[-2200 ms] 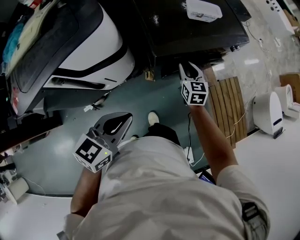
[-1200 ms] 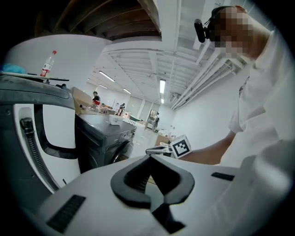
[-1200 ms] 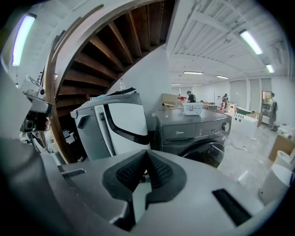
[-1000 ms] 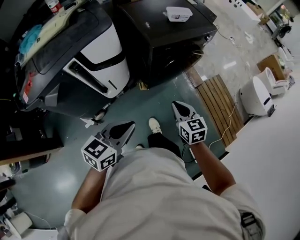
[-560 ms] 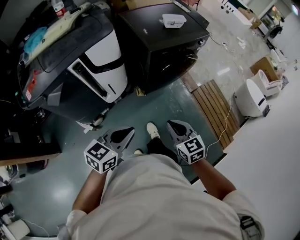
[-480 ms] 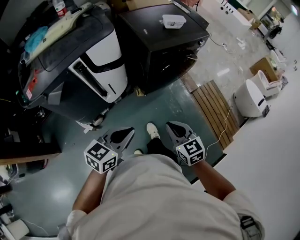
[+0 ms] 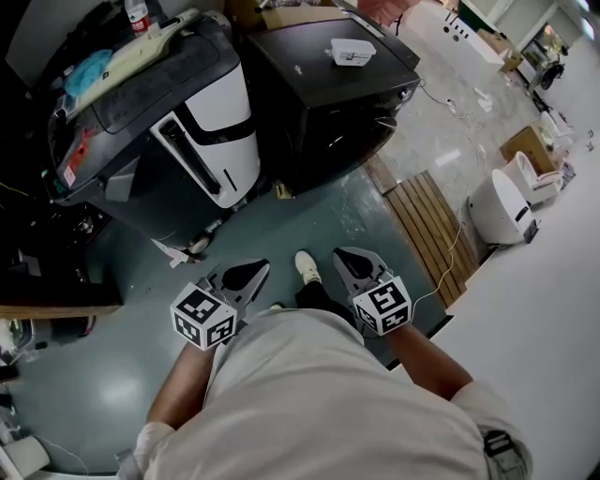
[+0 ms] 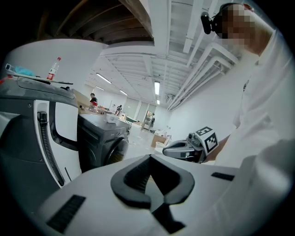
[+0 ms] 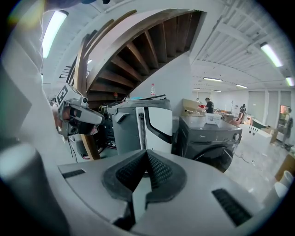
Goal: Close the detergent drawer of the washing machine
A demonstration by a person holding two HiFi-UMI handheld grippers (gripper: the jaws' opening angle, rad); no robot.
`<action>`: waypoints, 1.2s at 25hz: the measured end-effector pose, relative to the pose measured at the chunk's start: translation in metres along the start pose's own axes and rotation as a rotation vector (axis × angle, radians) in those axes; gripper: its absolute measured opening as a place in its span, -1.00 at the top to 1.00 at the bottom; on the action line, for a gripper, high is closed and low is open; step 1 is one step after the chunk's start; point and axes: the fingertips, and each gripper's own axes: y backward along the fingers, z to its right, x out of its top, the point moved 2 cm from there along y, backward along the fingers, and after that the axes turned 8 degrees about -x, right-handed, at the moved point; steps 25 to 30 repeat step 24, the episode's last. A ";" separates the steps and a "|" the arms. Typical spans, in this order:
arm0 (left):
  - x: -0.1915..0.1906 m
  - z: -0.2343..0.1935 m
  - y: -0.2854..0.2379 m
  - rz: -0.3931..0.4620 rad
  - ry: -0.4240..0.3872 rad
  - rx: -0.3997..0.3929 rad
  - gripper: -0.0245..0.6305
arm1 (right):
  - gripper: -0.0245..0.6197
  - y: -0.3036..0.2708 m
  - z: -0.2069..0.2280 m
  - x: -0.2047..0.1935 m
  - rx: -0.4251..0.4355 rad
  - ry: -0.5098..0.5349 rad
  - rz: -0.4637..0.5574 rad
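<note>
The black front-loading washing machine (image 7: 328,84) stands at the top of the head view, with a white box (image 7: 353,52) on its lid. Its dark front also shows in the right gripper view (image 9: 209,138). No drawer visibly sticks out of its front panel. My left gripper (image 7: 246,274) and right gripper (image 7: 354,262) hang side by side close to my body, over the green floor and well short of the machine. In their own views the left gripper (image 8: 150,159) and right gripper (image 9: 146,152) have jaws shut with nothing between the pads.
A grey and white machine (image 7: 187,122) with clutter and a bottle (image 7: 139,14) on top stands left of the washer. A slatted wooden board (image 7: 427,225), a cable and a white appliance (image 7: 497,208) lie to the right. My shoe (image 7: 307,264) is between the grippers.
My right gripper has drawn back from the washer's front to my body, level with the left one. Both machines now sit farther off in the head view.
</note>
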 end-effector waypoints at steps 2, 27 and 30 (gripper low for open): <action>-0.002 0.003 0.002 0.000 0.001 -0.001 0.94 | 0.91 0.002 -0.002 0.003 -0.001 0.005 0.008; 0.005 0.016 0.006 0.017 -0.017 -0.020 0.94 | 0.91 0.017 -0.012 0.013 -0.002 0.045 0.035; 0.005 0.016 0.006 0.017 -0.017 -0.020 0.94 | 0.91 0.017 -0.012 0.013 -0.002 0.045 0.035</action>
